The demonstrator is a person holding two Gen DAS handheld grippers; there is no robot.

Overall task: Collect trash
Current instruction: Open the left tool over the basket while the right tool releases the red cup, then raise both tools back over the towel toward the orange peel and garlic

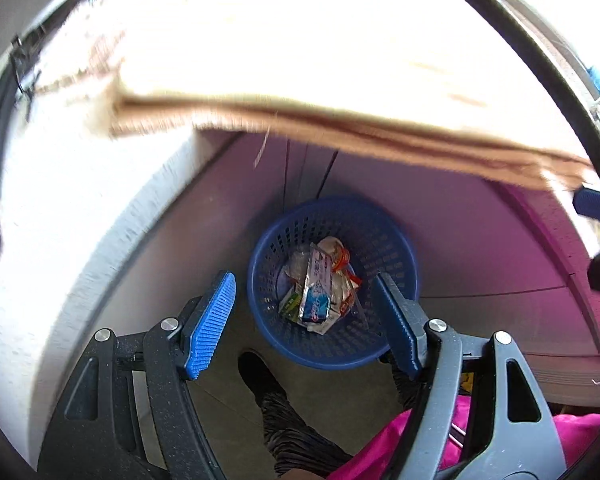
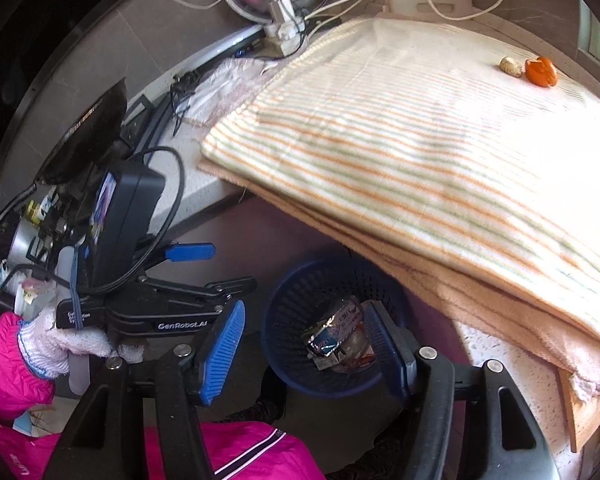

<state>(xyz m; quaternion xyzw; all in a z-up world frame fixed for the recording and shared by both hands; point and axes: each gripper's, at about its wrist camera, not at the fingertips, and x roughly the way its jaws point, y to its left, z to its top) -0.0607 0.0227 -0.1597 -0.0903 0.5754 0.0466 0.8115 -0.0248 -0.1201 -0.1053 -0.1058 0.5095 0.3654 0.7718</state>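
Both grippers are hovering over the blue basket on the floor: left gripper released and empty, right gripper likewise. Wrappers are lying inside the basket. 2 scraps, an orange peel and a pale shell-like piece, are sitting far off on the striped towel covering the tabletop. Risk: a careless pinch snagging the towel, dragging it over the edge.
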